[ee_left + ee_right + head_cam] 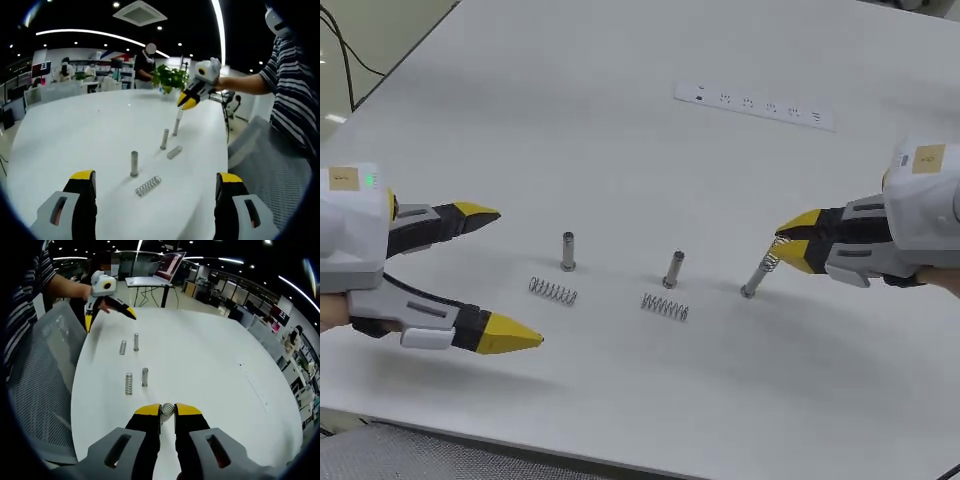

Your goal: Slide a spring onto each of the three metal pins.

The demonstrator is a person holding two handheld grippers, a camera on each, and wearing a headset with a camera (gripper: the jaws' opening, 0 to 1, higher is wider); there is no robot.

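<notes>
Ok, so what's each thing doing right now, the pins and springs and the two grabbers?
Left pin: upright, bare.
Middle pin: upright, bare.
Right pin: leaning, spring on its top.
Held spring: on right pin, pinched.
Left spring: lying loose on the table.
Middle spring: lying loose.
Left gripper: open, empty.
Right gripper: shut on held spring.

White worktop (620, 90), wide, with a rounded edge. A white power strip (755, 105) lies flat toward its far side. Grey mesh chair (42, 365) at its near edge. Beyond the worktop is an open-plan office with a leafy green plant (170, 77) and a desk with an open laptop (170, 265). Overhead, a dark ceiling, curved light strips (218, 35) and a square air-conditioning vent (140, 12).
</notes>
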